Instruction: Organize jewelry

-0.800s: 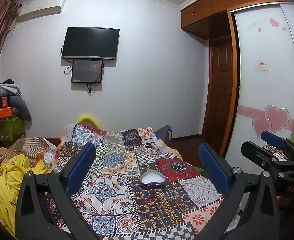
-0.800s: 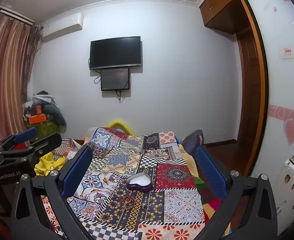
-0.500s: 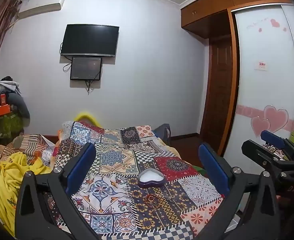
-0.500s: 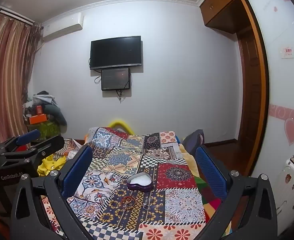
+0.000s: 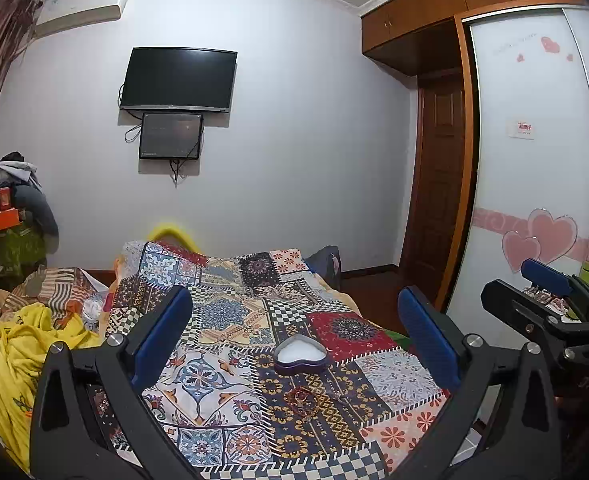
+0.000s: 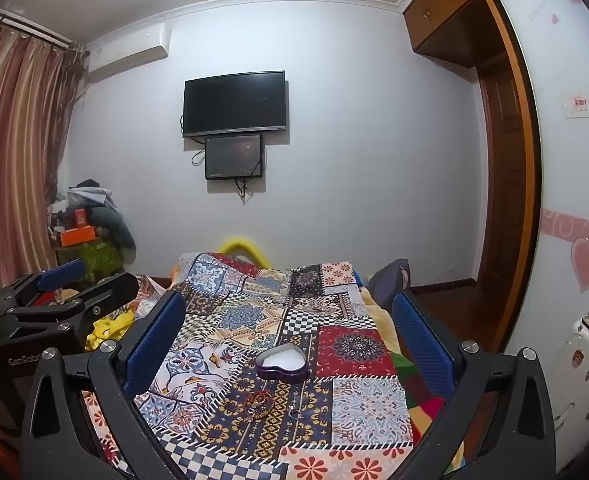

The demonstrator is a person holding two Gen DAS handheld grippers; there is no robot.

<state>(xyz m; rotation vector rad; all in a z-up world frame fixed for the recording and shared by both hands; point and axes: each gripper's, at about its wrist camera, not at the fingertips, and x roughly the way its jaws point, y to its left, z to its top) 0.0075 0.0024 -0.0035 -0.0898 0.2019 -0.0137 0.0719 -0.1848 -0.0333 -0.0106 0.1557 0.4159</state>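
A purple heart-shaped box (image 5: pixel 300 355) with a white lining lies open on the patchwork bedspread (image 5: pixel 230 320); it also shows in the right wrist view (image 6: pixel 282 362). Just in front of it lie a reddish bracelet (image 5: pixel 300 397) and a small ring (image 5: pixel 340 388), seen again in the right wrist view as bracelet (image 6: pixel 259 401) and ring (image 6: pixel 294 413). My left gripper (image 5: pixel 294 336) is open and empty, held above the near end of the bed. My right gripper (image 6: pixel 290 336) is open and empty too, beside it to the right.
A heap of yellow and striped clothes (image 5: pixel 22 344) lies left of the bed. A wardrobe with heart stickers (image 5: pixel 534 200) and a wooden door (image 5: pixel 438 192) stand on the right. A TV (image 5: pixel 178 80) hangs on the far wall. A white suitcase (image 6: pixel 578 364) stands at right.
Both views have shifted slightly; the left wrist camera drifted a little so the room sits lower in its view. Both grippers stay open and the jewelry has not moved.
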